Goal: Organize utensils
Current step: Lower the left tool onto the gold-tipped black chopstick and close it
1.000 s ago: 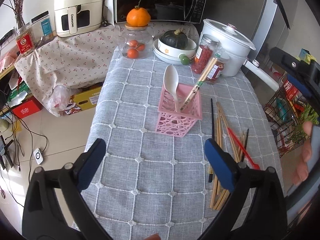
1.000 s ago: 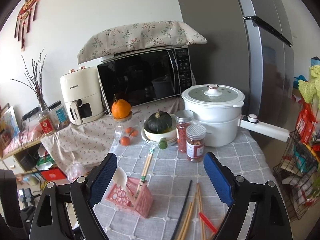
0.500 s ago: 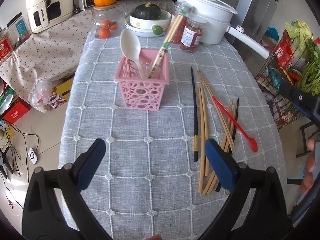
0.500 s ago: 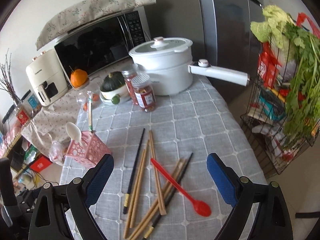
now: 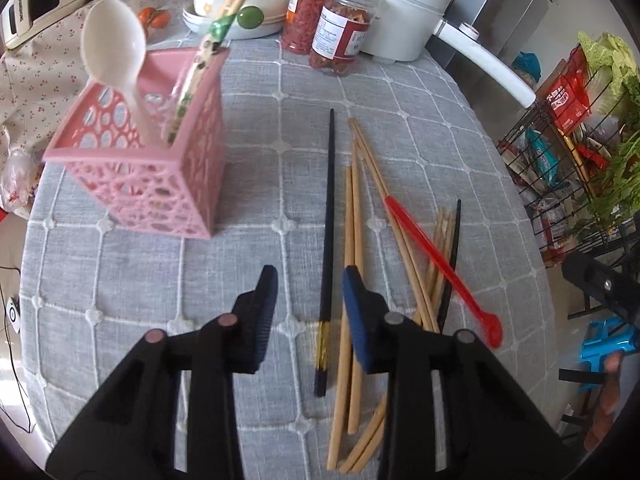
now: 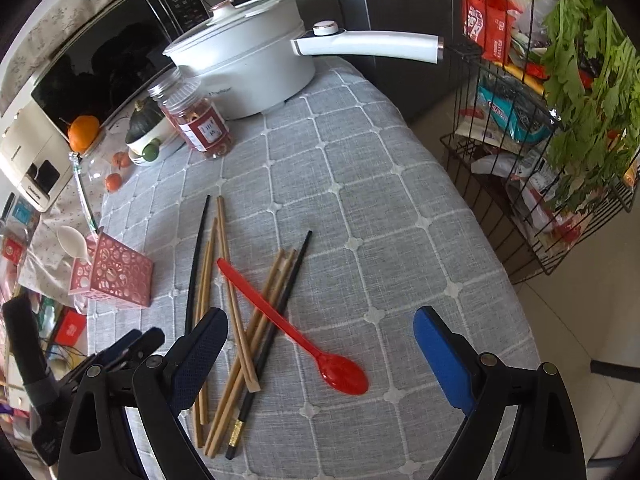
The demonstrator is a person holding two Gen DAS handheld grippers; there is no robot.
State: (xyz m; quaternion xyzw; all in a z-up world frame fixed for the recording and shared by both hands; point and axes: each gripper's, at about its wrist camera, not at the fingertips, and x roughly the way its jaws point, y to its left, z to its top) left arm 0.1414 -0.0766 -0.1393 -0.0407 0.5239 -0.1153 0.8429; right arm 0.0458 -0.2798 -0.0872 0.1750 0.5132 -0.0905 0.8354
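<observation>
Left gripper (image 5: 309, 280) half-spread, straddling black chopstick (image 5: 327, 232) for pickup; right gripper (image 6: 320, 324) spread wide, empty, above spoon (image 6: 296, 330); holder (image 5: 160, 152) awaiting.

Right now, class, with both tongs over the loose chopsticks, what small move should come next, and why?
Probably lower the left tongs and close on the black chopstick: it lies alone between the open jaws, outside the pink basket.
</observation>
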